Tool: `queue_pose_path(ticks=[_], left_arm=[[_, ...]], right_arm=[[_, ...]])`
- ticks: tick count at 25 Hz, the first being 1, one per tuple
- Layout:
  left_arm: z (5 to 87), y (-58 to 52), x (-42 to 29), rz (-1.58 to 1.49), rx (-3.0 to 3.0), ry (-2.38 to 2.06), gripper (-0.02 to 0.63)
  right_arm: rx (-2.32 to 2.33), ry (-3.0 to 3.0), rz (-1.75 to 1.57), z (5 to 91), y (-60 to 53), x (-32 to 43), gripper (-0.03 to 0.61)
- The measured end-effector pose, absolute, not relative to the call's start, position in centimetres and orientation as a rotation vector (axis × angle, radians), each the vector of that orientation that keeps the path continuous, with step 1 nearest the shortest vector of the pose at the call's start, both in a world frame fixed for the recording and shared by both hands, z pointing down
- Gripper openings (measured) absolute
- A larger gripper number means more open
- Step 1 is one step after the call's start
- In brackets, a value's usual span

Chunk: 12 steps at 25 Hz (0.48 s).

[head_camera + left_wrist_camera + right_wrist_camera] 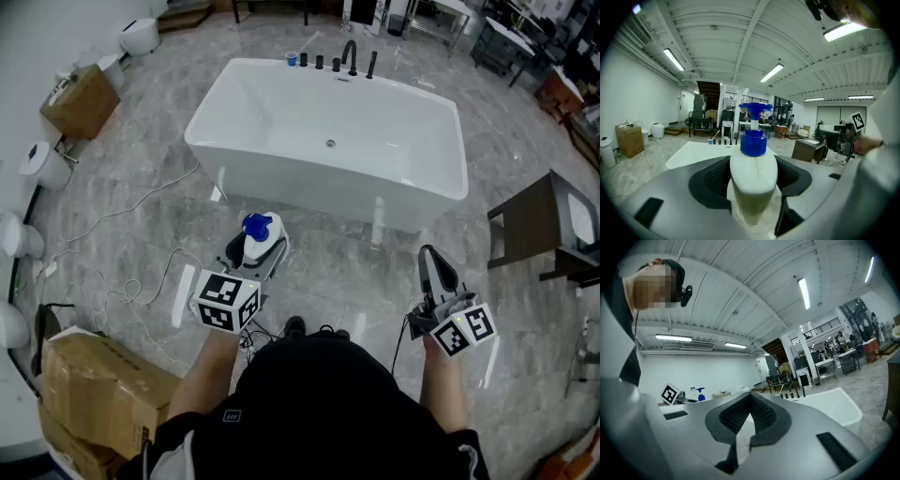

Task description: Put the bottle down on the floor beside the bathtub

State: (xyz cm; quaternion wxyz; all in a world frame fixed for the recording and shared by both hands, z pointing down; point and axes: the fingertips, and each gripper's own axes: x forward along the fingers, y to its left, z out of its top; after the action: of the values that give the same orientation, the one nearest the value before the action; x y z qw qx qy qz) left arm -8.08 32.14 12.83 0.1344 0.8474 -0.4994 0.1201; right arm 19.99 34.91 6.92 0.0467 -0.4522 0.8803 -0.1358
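Person stands on the grey marble floor (122,187) facing the long side of a white bathtub (300,192), a gripper in each hand. Left gripper (259,251): jaws set wide and pressed against both sides of the bottle (753,171), a white pump bottle with a blue collar and blue pump head. The bottle is upright in the grip and held clear of the floor, and the left gripper view shows floor beneath its base. From the head view it hangs over the open floor between the person and the near wall of the bathtub, close to the tub but not touching it. Right gripper (429,255): jaws closed together with nothing between them, held off to the right over bare floor and well apart from the bottle. Black taps (348,58) line the far rim of the bathtub. Thin cables (141,281) trail across the floor at left. A cardboard box (94,389) sits near the person's left side. A dark cabinet (530,225) stands to the right of the tub.
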Motion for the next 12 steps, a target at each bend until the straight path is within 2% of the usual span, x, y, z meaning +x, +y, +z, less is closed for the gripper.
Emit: queue_pose_path(ticks=[12], left_arm=[[13.2, 33.2, -10.3, 0.316, 2.454, -1.444, 0.275]], right_arm=[[-1.375, 2.710, -0.422, 7.1, 36.1, 17.3, 0.027]])
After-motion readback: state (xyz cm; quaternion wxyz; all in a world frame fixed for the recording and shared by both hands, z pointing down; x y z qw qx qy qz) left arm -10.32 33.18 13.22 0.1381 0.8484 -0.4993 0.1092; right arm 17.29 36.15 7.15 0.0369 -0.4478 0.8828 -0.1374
